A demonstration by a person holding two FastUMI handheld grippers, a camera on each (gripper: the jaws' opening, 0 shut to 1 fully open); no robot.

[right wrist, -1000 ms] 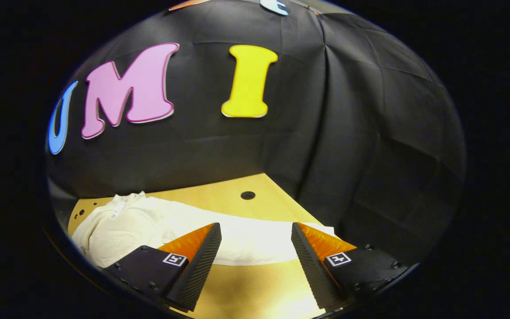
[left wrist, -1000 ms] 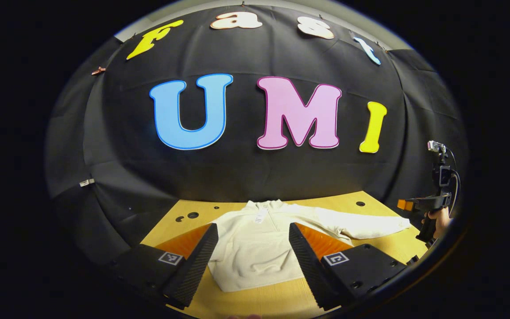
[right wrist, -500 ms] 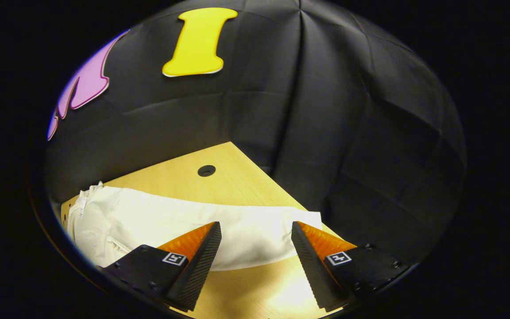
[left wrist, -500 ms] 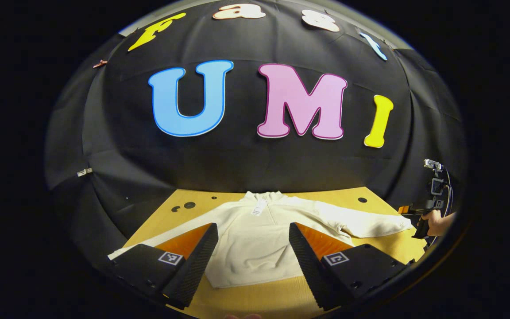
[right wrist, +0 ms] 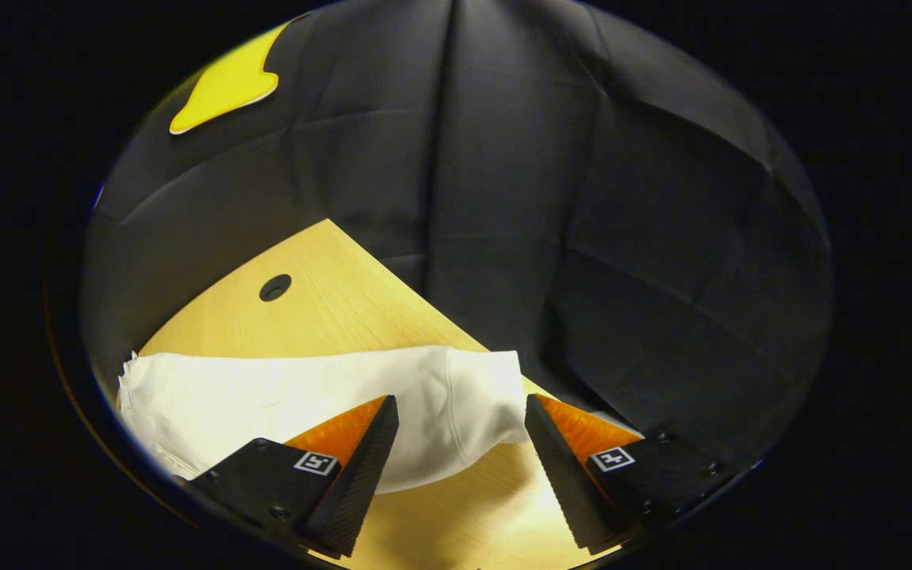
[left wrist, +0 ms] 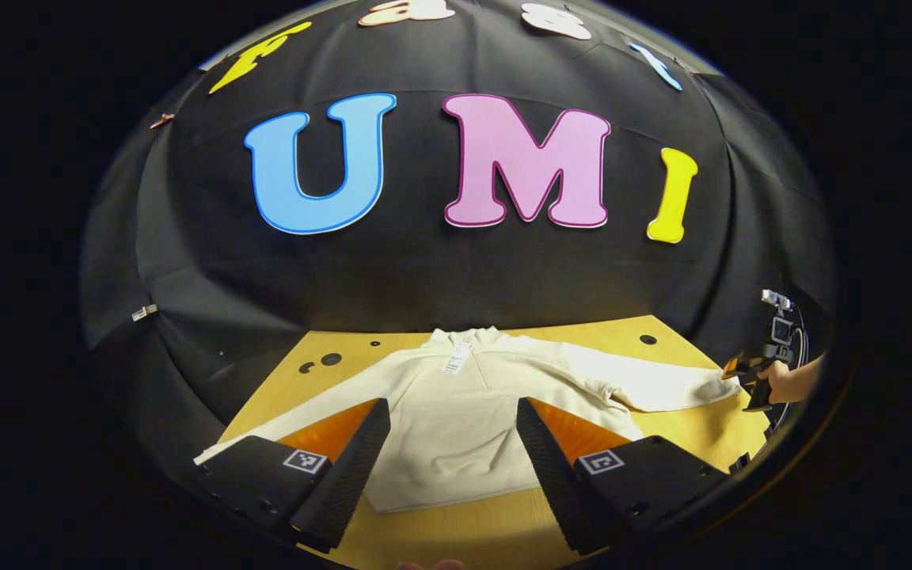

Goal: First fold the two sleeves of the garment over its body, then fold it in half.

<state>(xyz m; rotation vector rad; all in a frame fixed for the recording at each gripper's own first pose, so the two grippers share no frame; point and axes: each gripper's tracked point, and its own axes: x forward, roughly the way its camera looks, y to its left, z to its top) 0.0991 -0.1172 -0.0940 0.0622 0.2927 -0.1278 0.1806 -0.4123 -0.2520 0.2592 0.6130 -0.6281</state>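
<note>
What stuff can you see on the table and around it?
garment: 1, cream-white, spread flat on the table, collar toward the cloth wall, both sleeves stretched out sideways.
tag: 1, white, at the garment's collar.
right sleeve cuff: 1, cream-white, lying on the table between the right hand-held gripper's fingers.
table: 1, light wood, with small dark holes, under the garment.
cloth wall: 1, black, behind and beside the table.
left hand-held gripper: 1, open, above the garment's body.
right hand-held gripper: 1, open, at the cuff.
hand: 1, holding the right hand-held gripper at the table's edge.
</note>
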